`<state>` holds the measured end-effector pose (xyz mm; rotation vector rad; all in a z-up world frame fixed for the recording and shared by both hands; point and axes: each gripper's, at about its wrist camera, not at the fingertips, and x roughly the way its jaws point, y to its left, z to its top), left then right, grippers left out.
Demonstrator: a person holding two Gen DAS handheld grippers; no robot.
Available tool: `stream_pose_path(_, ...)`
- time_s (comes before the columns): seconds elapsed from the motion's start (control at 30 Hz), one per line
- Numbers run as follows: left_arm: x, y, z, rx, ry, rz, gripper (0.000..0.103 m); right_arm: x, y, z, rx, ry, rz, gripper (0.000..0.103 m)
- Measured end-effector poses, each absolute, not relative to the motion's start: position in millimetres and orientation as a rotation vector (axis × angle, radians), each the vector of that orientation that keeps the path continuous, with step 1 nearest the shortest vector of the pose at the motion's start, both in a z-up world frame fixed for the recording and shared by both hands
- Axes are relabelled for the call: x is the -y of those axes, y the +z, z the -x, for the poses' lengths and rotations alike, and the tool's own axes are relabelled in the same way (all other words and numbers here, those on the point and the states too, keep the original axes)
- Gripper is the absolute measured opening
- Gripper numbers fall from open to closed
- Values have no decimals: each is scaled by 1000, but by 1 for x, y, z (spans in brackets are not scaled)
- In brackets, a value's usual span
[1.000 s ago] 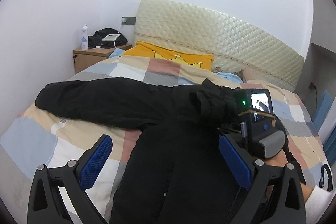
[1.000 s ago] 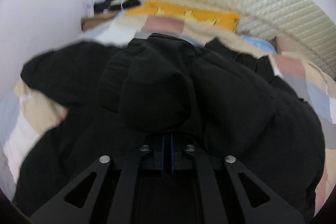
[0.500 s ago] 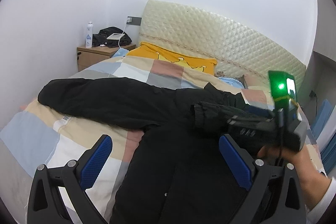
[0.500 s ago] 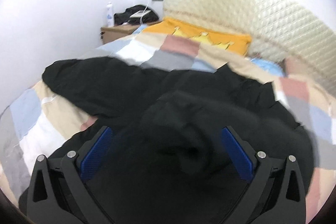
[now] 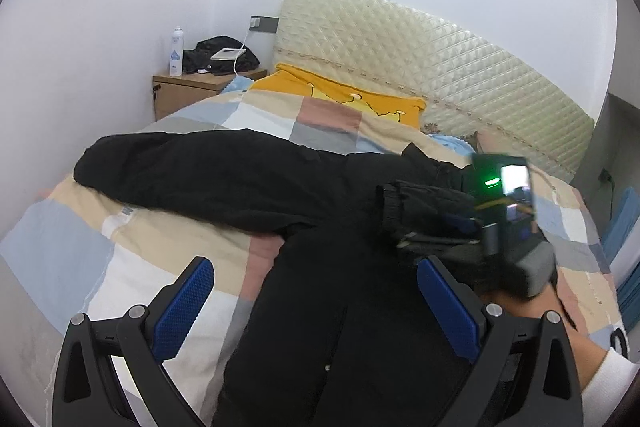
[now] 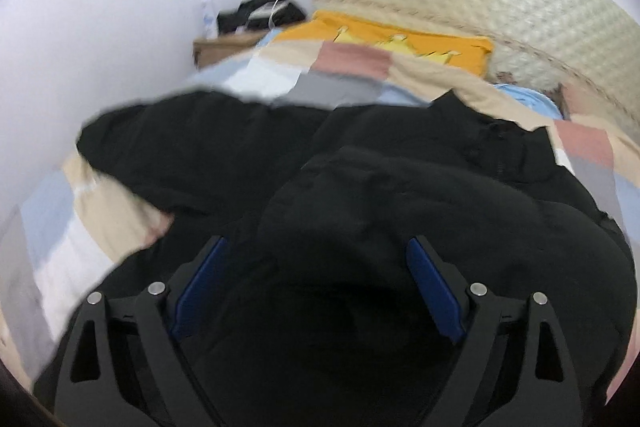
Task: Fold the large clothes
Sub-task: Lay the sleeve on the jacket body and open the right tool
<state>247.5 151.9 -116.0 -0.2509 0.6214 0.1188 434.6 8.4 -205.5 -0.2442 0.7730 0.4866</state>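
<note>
A black jacket (image 5: 328, 267) lies on the bed (image 5: 80, 227); the left tool (image 5: 316, 311) and right tool (image 6: 316, 287) both gape wide, gripping nothing.

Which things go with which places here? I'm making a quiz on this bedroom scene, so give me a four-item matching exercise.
Things:
1. black jacket
2. yellow pillow
3. white bottle
4. quilted headboard

Places:
A. standing on the wooden nightstand
B. upright against the wall behind the bed
C. spread over the checked bedcover, one sleeve stretched out to the left
D. at the head of the bed, below the headboard

Pairs: 1-C, 2-D, 3-A, 4-B
</note>
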Motion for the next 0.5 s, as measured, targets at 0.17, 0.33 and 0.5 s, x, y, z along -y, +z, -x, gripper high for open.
stream_pose_path(0.17, -163, -115, -242, -589, 175, 252, 103, -29, -241, -453, -856, 373, 436, 67)
stream_pose_path(0.33, -165, -114, -242, -587, 159, 275, 103, -17, -213, -457, -811, 374, 325, 16)
stream_pose_path(0.5, -161, -109, -237, -561, 147, 270, 103, -15, -180, -447, -717, 412, 221, 14)
